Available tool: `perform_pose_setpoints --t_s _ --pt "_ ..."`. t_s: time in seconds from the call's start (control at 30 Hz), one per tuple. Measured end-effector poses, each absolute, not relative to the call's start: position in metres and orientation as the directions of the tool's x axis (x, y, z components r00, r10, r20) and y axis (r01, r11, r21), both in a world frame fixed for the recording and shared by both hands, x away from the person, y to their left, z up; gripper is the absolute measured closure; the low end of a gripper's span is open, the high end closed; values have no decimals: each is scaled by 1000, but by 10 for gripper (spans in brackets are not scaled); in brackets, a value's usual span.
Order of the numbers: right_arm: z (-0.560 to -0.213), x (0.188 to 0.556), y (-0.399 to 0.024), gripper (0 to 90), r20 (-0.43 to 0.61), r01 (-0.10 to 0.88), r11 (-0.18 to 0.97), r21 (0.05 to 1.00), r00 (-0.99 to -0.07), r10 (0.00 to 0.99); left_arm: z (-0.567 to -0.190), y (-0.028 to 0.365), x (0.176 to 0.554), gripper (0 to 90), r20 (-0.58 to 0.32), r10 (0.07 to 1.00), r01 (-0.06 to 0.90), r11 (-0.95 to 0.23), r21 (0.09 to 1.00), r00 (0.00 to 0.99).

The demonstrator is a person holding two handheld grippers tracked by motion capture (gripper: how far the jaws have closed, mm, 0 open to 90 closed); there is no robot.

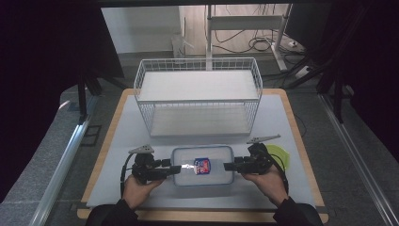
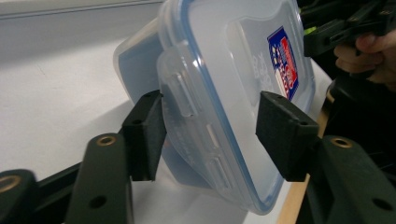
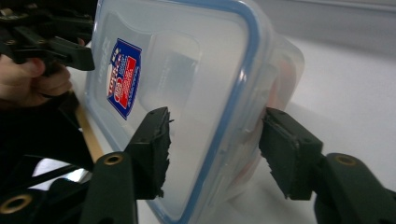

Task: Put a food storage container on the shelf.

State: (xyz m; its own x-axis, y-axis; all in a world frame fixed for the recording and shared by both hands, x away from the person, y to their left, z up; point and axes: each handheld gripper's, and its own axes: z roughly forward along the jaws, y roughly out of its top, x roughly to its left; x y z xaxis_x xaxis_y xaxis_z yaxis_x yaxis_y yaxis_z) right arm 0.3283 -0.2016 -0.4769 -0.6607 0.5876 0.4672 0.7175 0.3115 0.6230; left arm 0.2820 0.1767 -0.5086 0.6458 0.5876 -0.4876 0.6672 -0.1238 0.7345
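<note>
the high view is dim and soft, its sides falling into near-black, while the pale table [image 1: 282, 122] is lit from above and looks washed out. a small glare spot gleams on the plastic container [image 1: 202, 165]. in both gripper views the nearest parts of the black jaws blur, and shadows are faint.

Container [image 1: 202, 165] translucent glossy plastic; basket [image 1: 197, 96] white wire; fingers [image 2: 145, 133] matt black.

Label [image 1: 203, 165] on the container lid [image 3: 187, 70] is reading too small and blurred to make out. Green item [image 1: 279, 155] is sitting mostly hidden behind the right tongs [image 1: 227, 166]. Container's far corner is getting cropped by the frame edge in both gripper views.
</note>
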Motion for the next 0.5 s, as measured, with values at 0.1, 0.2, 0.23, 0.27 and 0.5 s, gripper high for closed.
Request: perform_pose_setpoints --t_s 0.1,0.2,0.23,0.27,0.5 --pt "-477 328 -203 459 477 722 305 621 -657 584 -508 176 281 444 -481 595 665 -125 736 644" --pt "-478 328 -205 479 503 741 278 612 -635 586 -506 174 280 444 -472 602 662 -130 738 644" --pt "-480 328 -206 501 521 750 261 608 -625 582 -506 174 281 445 -474 605 663 -122 738 640" --pt "-481 328 -208 506 543 764 239 600 -608 580 -505 174 281 446 -476 607 665 -120 737 636" --pt "-481 324 -208 517 536 758 210 617 -601 594 -504 175 284 467 -490 607 674 -103 732 626"
